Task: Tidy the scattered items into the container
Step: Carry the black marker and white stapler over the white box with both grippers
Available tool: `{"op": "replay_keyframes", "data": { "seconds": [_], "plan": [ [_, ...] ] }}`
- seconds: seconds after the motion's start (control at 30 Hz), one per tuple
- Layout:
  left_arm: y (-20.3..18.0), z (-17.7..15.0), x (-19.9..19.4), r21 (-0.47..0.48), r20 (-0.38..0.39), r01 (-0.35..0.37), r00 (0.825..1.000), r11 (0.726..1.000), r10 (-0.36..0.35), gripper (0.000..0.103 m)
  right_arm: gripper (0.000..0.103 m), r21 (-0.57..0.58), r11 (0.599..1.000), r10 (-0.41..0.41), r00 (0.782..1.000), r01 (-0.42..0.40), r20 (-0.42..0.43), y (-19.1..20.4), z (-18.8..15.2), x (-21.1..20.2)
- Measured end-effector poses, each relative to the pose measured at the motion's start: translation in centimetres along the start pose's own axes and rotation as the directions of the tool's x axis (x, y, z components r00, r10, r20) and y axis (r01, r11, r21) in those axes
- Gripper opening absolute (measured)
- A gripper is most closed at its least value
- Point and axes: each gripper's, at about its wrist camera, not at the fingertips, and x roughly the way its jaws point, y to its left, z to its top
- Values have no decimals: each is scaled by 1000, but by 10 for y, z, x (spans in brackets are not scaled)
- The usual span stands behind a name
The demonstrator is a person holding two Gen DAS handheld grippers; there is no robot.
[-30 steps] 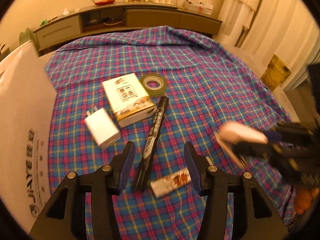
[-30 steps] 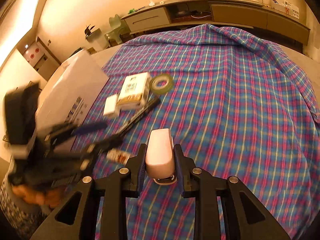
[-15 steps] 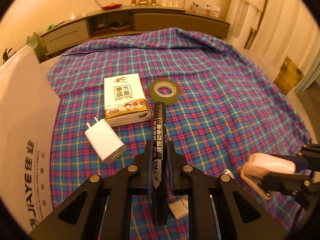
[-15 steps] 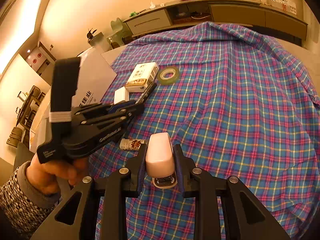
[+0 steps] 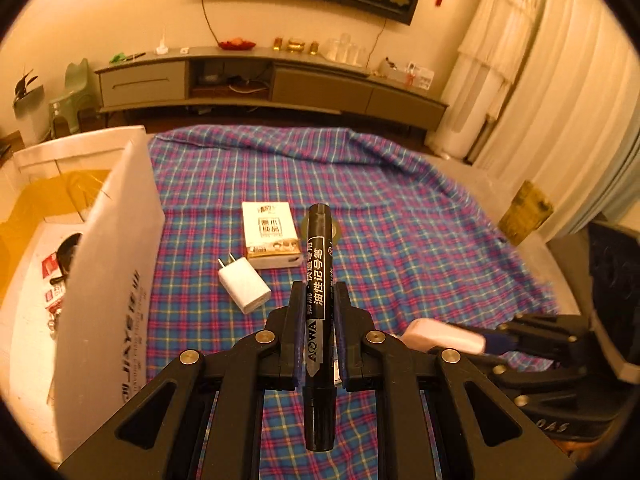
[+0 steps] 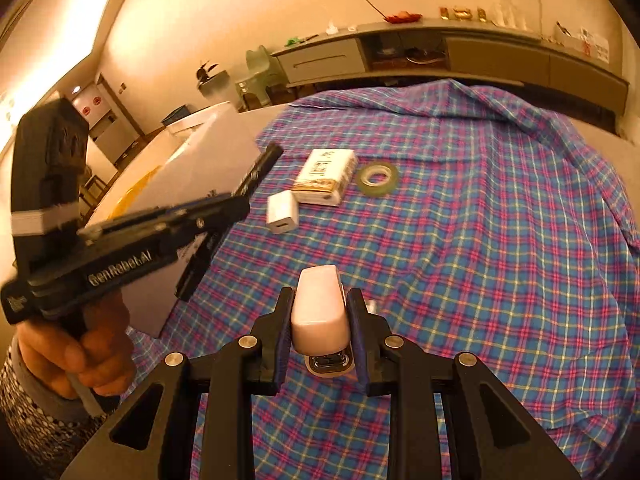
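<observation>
My left gripper [image 5: 318, 300] is shut on a black marker [image 5: 319, 304], lifted above the plaid cloth [image 5: 400, 240] with its cap pointing away from me. The same marker [image 6: 256, 174] shows in the right wrist view, sticking out of the left gripper held by a hand [image 6: 76, 356]. My right gripper [image 6: 320, 308] is shut on a pale pink stapler [image 6: 320, 304], also above the cloth. A white cardboard box [image 5: 116, 272], the container, stands open at the left. On the cloth lie a white charger [image 5: 244, 286], a tissue pack [image 5: 270, 236] and a tape roll [image 6: 378, 176].
The box [image 6: 208, 148] holds a few items and yellow paper inside. A small packet [image 6: 371, 305] peeks out beside the right gripper's finger. A low cabinet [image 5: 272, 84] runs along the far wall; curtains [image 5: 560, 120] hang at the right.
The left gripper closed on the black marker and lifted it off the cloth, swinging toward the box. The right gripper, holding the stapler throughout, shifted slightly.
</observation>
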Motion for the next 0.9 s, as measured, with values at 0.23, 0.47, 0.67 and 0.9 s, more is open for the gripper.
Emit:
{"op": "replay_keyframes", "data": {
  "seconds": [0.23, 0.47, 0.67, 0.9],
  "plan": [
    [20, -5, -22, -37, 19, -4, 1000, 999, 5, 13, 28, -54, 999, -4, 1000, 4, -4, 20, -4, 3],
    [34, -4, -55, -84, 71, 35, 997, 996, -29, 13, 28, -51, 999, 3, 1000, -1, 29, 42, -1, -6],
    [43, -3, -81, -108, 114, 73, 992, 991, -61, 13, 28, -1, 999, 34, 996, -34, 77, 68, -7, -15],
    [61, -2, -110, -142, 169, 103, 982, 984, -78, 13, 28, 52, 997, 53, 988, -61, 146, 97, -4, -28]
  ]
}}
